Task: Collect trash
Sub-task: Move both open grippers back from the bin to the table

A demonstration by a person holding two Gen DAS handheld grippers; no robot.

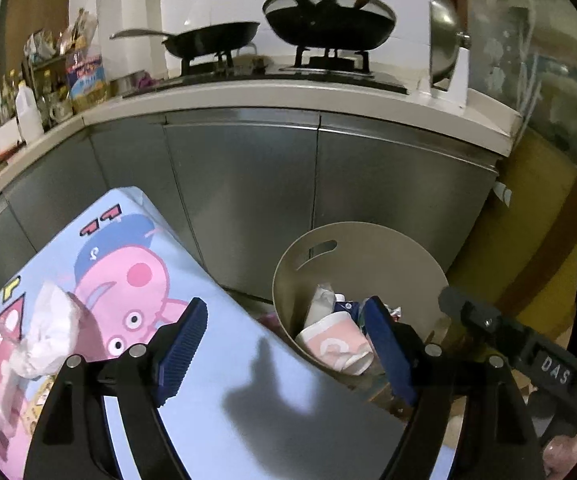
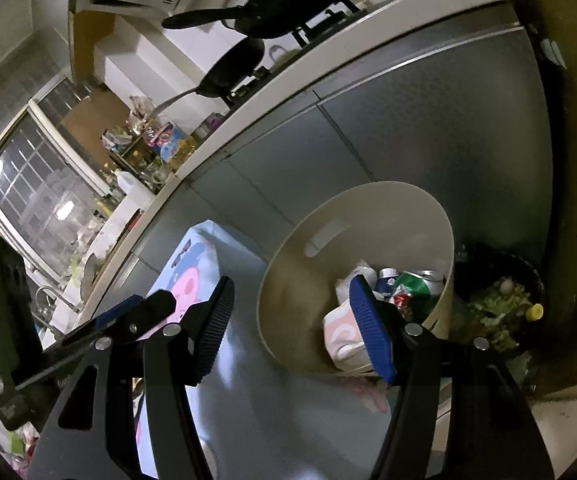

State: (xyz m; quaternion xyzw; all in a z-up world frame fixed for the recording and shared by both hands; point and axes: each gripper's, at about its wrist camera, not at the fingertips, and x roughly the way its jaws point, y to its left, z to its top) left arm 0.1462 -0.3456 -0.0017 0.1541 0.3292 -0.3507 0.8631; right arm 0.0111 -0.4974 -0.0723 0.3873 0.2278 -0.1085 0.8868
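Left wrist view: crumpled tissue (image 1: 50, 332) lies on the table just left of the released left tool (image 1: 284, 354).

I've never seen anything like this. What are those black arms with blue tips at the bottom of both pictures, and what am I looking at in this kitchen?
There is no robot here: a person carries a two-finger gripper in each hand, and each gripper has a wide-angle camera looking along its fingers. One picture comes from the left gripper, the other from the right gripper. The blue tips are ribbed pads. Both grippers are open and hold nothing.

Ahead stands a beige bin in front of the steel cabinets, with a pink-and-white paper cup and other trash inside. Beside it is a table with a light blue cartoon-pig cloth; crumpled white paper lies on it. Two pans sit on the stove above.
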